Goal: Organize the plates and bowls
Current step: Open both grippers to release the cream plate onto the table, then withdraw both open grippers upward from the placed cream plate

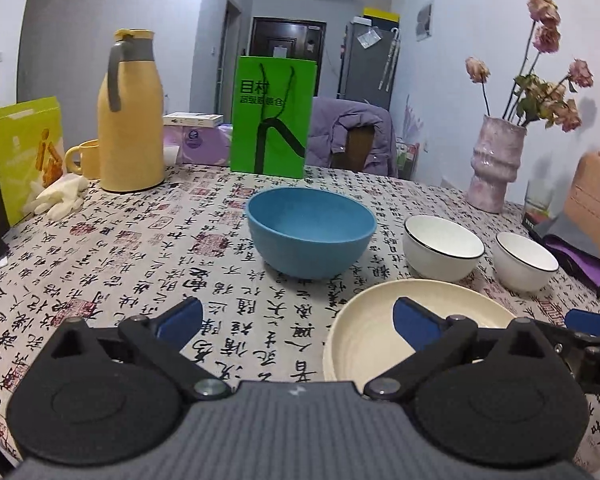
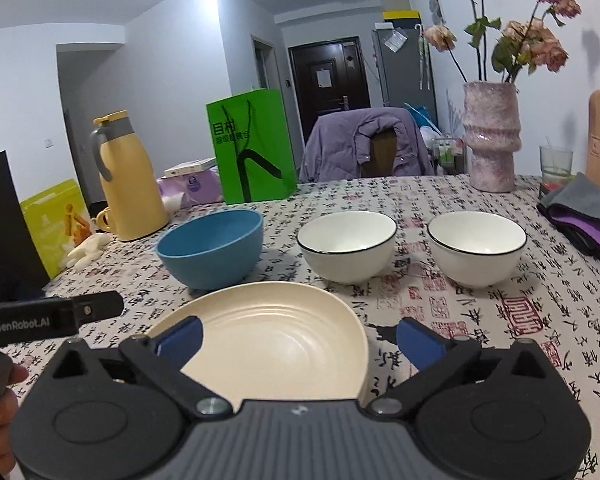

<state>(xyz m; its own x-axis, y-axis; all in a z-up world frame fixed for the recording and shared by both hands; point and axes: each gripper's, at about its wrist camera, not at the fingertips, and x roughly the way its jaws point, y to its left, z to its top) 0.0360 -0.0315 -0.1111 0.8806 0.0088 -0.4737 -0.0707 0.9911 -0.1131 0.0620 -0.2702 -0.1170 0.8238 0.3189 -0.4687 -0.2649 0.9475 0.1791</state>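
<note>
**Sizing up four dishes with both grippers spread wide and empty**

Starting at the left, the left gripper (image 1: 298, 320) has its jaws as wide as they go, with nothing between them but the tablecloth (image 1: 120, 248). Ahead of it stands the blue bowl (image 1: 311, 232), matte and thick-walled; it is probably light plastic or fibre, stiff and not slippery, so a pinch over the rim should hold.

Next comes the cream plate (image 2: 268, 336), nearest the person, with a ribbed well and a raised rim. The right gripper (image 2: 298, 338) hovers above its near edge, jaws fully apart and touching nothing. The plate looks rigid, possibly ceramic; take it at the rim, one finger inside and one under the lip.

Further right, two white bowls with dark rims (image 2: 347, 245) (image 2: 477, 246) stand side by side, apart from each other. They look like glazed ceramic: heavier, slick and chippable, so grip the wall squarely and set them down gently when nesting them.
</note>
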